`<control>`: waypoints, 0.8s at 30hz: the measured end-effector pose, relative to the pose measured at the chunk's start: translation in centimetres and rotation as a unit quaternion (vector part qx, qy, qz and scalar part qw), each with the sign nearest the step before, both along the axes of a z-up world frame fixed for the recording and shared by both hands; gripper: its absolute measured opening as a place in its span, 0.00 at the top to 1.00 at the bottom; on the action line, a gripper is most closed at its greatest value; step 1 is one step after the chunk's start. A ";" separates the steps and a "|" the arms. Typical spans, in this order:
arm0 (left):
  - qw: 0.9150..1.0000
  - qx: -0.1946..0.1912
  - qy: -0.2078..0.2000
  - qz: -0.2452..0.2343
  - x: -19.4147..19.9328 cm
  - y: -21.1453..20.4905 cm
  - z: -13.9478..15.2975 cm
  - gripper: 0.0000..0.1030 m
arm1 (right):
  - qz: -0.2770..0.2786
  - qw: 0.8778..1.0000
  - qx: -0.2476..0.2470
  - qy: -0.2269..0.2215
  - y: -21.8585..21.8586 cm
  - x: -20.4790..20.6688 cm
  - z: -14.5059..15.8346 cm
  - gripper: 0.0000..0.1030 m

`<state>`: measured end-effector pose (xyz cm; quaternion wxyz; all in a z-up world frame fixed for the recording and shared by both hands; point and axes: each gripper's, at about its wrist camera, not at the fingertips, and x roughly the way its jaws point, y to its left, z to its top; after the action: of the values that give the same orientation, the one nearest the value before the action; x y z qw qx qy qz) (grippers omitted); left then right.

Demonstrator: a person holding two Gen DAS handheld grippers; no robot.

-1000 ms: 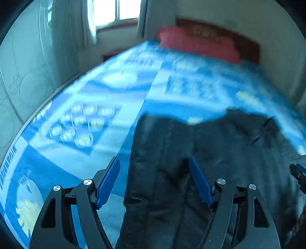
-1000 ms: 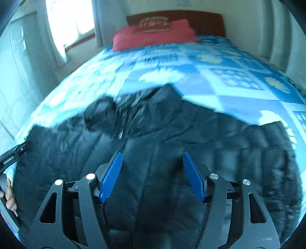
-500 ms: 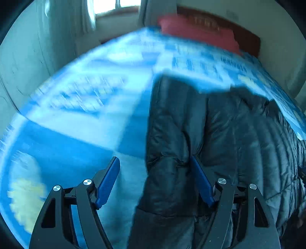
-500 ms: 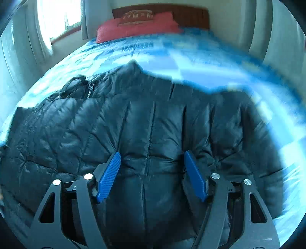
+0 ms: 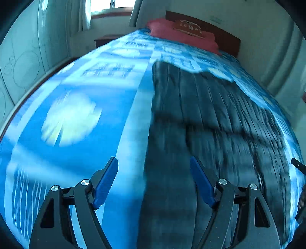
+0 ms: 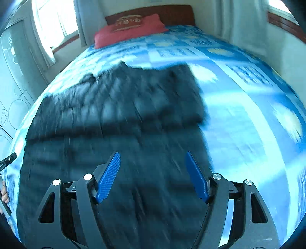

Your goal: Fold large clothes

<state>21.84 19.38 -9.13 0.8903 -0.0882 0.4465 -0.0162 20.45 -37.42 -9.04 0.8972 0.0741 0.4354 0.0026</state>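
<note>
Black quilted jacket (image 6: 114, 118) on blue bedspread (image 5: 72, 115) | red pillow (image 6: 130, 30) beyond | both hand-held grippers wide, empty

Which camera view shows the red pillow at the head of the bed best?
The right wrist view. There the red pillow lies near the top centre, facing the camera, its whole width visible. In the left wrist view the pillow is seen at a slant, smaller and further right.

Surface: bed (image 5: 80, 138), blue cover with pale yellow and white patches.
On it, near end: 1 black quilted jacket (image 5: 210, 118), spread flat; image blurred.
On it, far end: 1 red pillow (image 6: 130, 31), against dark wooden headboard (image 6: 172, 11).
</note>
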 end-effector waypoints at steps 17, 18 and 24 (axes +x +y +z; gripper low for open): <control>0.990 -0.120 0.069 -0.017 -17.8 -1.0 -3.6 0.26 | -0.045 0.993 0.085 0.065 -3.6 -20.8 -5.3 0.31; 0.990 -0.122 0.070 -0.024 -18.1 -1.4 -3.6 0.26 | -0.042 0.993 0.087 0.065 -3.3 -21.3 -5.3 0.30; 0.988 -0.129 0.071 -0.037 -19.5 -2.0 -3.8 0.32 | -0.018 0.994 0.088 0.061 -1.6 -22.7 -5.0 0.50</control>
<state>2.36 17.42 -12.92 0.8362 -0.1864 0.5059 -0.1001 -2.25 -38.99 -14.07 0.8587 0.1608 0.4861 0.0204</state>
